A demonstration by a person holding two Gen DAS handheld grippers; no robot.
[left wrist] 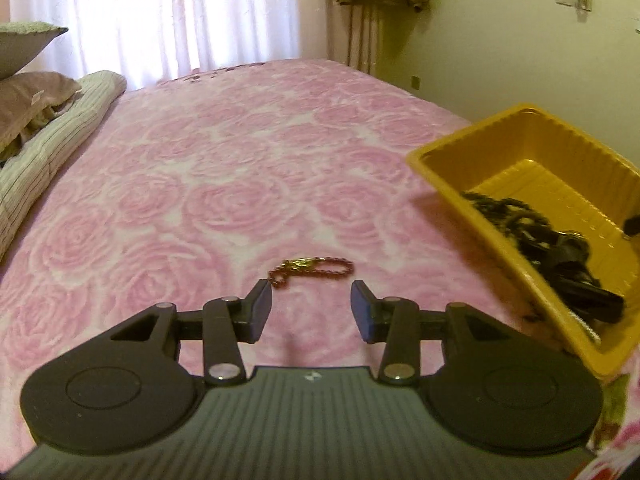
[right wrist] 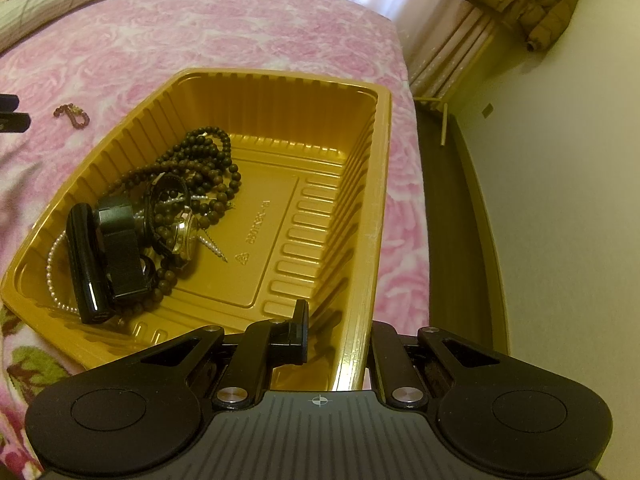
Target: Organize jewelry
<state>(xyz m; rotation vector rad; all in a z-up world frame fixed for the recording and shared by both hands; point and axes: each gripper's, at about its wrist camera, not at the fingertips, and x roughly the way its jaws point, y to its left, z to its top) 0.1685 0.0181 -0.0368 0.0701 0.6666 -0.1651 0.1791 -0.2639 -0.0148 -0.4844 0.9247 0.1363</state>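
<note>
Closing my left tool [left wrist: 311, 312], whose jaws stand spread and empty just short of the small red chain [left wrist: 316, 269] on the bed [left wrist: 240, 168], could snag the fuzzy blanket or catch only one loop. My right tool [right wrist: 336, 332] pinches the yellow tray's [right wrist: 384, 184] near-right rim; any slip there tips the beads [right wrist: 200, 168].

Right tongs' [right wrist: 334, 328] outer finger — behind tray wall [right wrist: 372, 280]

Daylight enters through the white curtain [left wrist: 160, 20], blown out to glare. Warm pink-yellow cast overall. Soft shadow lies beside the yellow tray [left wrist: 520, 152] on the pink blanket [left wrist: 240, 160]. Left wrist view slightly smeared; right sharper. Fisheye bends edges; corners go dark.
</note>
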